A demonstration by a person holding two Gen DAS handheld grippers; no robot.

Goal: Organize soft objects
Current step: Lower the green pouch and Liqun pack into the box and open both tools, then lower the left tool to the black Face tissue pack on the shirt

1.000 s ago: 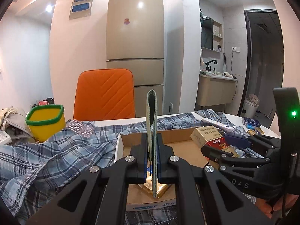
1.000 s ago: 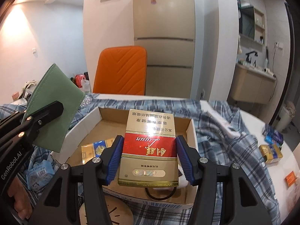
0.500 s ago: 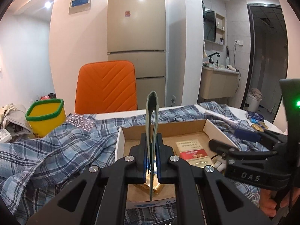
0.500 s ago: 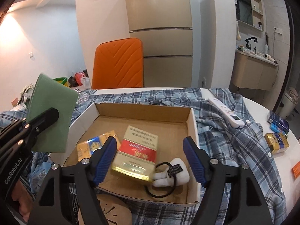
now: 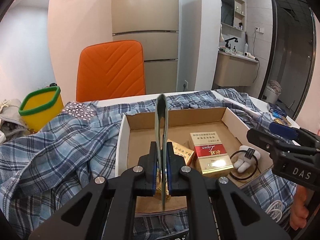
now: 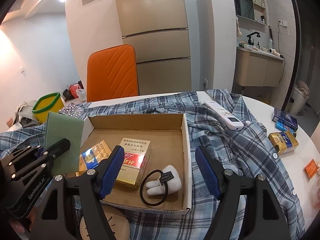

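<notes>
A: While the left gripper [image 5: 161, 172] hangs over the cardboard box [image 6: 185, 132], what does it hold?

B: A folded green cloth [image 5: 161, 124], pinched upright between its clenched pads.

A: And the right gripper [image 6: 160, 170]?

B: Its jaws have just been opening and now stand apart, empty, above the box. The red-and-gold pack [image 6: 134, 166] lies inside, between a gold-and-blue pack [image 6: 94, 156] and a white plush on a black hair tie [image 6: 166, 182].
</notes>
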